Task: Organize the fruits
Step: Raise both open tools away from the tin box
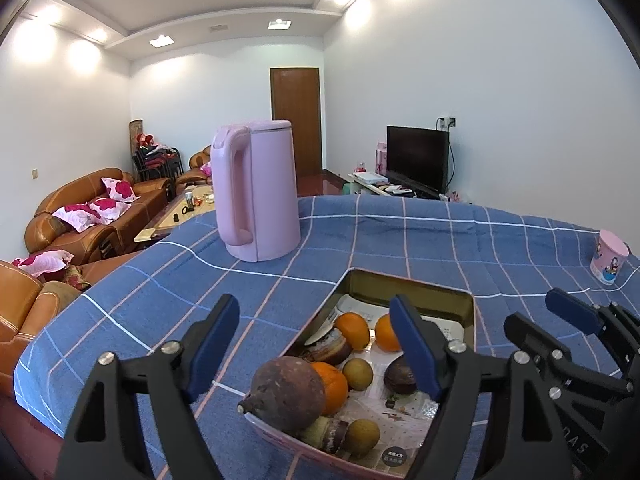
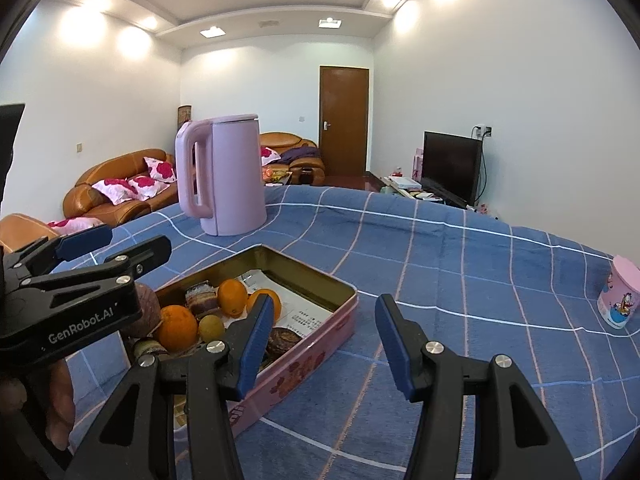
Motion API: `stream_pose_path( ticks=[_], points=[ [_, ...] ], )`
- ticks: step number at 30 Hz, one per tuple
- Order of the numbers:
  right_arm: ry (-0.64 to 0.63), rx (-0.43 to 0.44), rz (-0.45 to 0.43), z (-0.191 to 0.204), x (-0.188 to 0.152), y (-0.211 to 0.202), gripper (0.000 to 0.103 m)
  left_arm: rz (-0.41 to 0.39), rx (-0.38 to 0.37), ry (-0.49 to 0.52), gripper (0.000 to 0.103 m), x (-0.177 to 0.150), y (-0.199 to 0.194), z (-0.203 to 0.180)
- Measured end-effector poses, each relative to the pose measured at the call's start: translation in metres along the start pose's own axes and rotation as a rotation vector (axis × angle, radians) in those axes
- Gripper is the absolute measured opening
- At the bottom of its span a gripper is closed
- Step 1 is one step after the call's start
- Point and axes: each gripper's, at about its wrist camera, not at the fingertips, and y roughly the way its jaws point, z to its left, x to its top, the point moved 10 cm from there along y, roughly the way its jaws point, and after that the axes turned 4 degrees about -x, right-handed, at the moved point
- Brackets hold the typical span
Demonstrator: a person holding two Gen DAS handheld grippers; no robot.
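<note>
A pink tin (image 2: 304, 344) with a flower print sits on the desk (image 2: 460, 280), which is covered in a blue checked cloth. The tin serves as the collecting tray: the fruits are bunched toward its near end on a printed paper liner, leaving the far end bare, likely room for more. In the left wrist view there are oranges (image 1: 352, 330), small greenish-brown round fruits (image 1: 358, 374), and a large brown rough-skinned one (image 1: 290, 390) at the near corner — what kind it is I cannot say from here.

The left gripper (image 1: 316, 354) hangs over the near end of the tin with its fingers spread wide and nothing between the pads, so it reads as ready to pick or freshly empty. The right gripper (image 2: 324, 344) hovers beside the tin's right wall, its fingers also parted and holding nothing.

"GenRobot.AI" is printed in white on the left gripper's body, seen from the right wrist view. The liner carries small print too blurred to read — a dark round label near the tin's corner likewise.

A pink kettle (image 2: 224, 176) stands beyond the tin, and a pink cartoon cup (image 2: 620, 300) is well apart on the right.
</note>
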Motion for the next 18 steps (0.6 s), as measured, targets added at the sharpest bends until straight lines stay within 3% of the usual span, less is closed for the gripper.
stream_pose_path(
  ticks=[18],
  points=[
    [0.025,-0.012,-0.037,-0.008,0.005,-0.015,0.056,-0.007,0.000,0.002,0.083,0.001,-0.003,-0.001]
  ],
)
